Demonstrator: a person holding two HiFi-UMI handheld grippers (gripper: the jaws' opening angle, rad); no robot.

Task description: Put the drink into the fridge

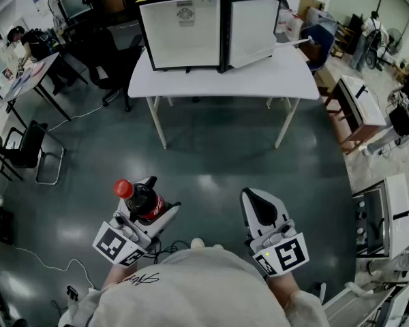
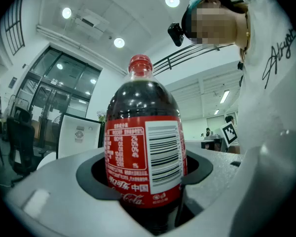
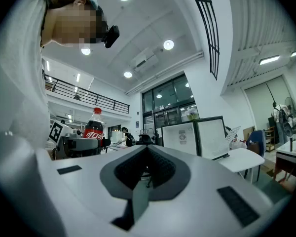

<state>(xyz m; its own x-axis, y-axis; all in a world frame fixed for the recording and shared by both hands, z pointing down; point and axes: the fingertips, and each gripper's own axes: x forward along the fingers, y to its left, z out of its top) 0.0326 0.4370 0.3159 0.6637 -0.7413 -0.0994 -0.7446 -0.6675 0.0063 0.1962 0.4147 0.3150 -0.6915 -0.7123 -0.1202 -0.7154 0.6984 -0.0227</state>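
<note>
My left gripper [image 1: 155,207] clamps the bottle [image 2: 143,147] upright between its jaws for carrying to the fridge [image 1: 184,36] ahead; my right gripper [image 1: 258,207] rides closed, empty, spare.

Bottle [image 2: 140,98] glossy plastic; floor [image 1: 211,162] smooth & shiny; table [image 1: 259,80] matt.

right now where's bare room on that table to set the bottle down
The table's front strip, before the fridge, is bare from end to end. The floor between you and the table is open for walking up. Crowded: the far right corner beside the fridge, where clutter piles up.
</note>
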